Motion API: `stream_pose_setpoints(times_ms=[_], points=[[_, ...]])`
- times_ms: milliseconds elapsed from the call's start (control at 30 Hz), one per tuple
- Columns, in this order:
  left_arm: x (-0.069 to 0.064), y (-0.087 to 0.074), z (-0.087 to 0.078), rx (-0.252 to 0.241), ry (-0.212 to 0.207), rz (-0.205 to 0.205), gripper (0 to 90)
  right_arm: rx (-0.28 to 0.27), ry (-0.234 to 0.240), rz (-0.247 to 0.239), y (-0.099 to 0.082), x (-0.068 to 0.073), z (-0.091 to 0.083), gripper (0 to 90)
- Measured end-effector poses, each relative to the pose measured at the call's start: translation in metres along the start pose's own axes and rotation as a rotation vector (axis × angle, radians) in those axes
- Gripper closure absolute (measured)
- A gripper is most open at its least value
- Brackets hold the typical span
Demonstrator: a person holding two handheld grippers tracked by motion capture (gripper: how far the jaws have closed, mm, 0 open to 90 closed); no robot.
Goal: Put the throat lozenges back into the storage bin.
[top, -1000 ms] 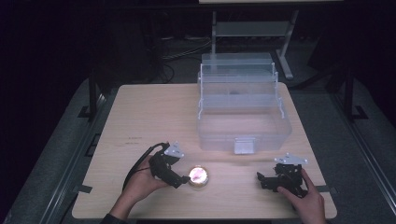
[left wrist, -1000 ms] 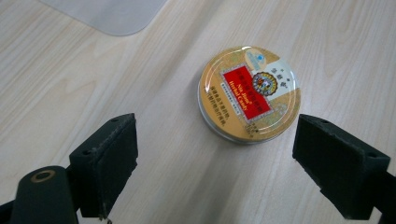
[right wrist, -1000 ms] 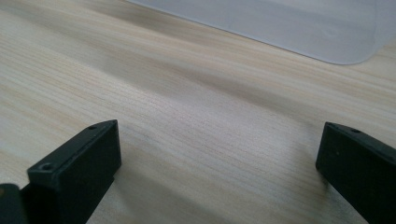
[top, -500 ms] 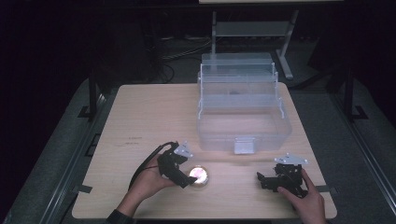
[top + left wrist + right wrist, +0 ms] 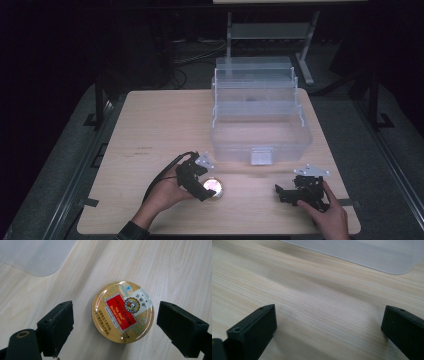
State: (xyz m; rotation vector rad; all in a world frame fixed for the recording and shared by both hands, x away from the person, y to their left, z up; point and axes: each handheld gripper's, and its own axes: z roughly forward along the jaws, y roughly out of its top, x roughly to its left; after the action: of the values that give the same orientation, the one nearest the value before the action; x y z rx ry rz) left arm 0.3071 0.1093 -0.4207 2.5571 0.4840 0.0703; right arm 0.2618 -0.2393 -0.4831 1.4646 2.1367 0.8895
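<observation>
A round gold candy tin (image 5: 123,311) with a red label lies flat on the wooden table (image 5: 165,125); in the high view the tin (image 5: 214,188) sits near the front edge. My left gripper (image 5: 115,327) hangs over it, open, one jaw on each side of the tin with a gap to each. In the high view the left gripper (image 5: 200,185) is just left of the tin. My right gripper (image 5: 290,192) rests low at the front right, open, with bare wood between its jaws (image 5: 329,332).
A clear plastic tiered box (image 5: 257,115) stands open at the back right of the table, its latch facing me. Its corner (image 5: 37,257) shows in the left gripper view. Dark floor and a metal stand (image 5: 270,30) lie beyond.
My left gripper has moved right and closer to the tin, now straddling it. The right gripper has stayed put.
</observation>
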Motion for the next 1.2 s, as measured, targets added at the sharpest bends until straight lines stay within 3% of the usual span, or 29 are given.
stream_pose_setpoints(times_ms=[633,1200], points=[[-0.004,0.011,0.022,0.062,-0.030,0.023,13.1,0.000,0.000,0.001,0.000,0.000,0.000,0.0],[-0.007,0.011,0.035,0.124,-0.011,0.053,13.2,0.000,0.000,0.000,0.000,0.000,0.000,0.0]])
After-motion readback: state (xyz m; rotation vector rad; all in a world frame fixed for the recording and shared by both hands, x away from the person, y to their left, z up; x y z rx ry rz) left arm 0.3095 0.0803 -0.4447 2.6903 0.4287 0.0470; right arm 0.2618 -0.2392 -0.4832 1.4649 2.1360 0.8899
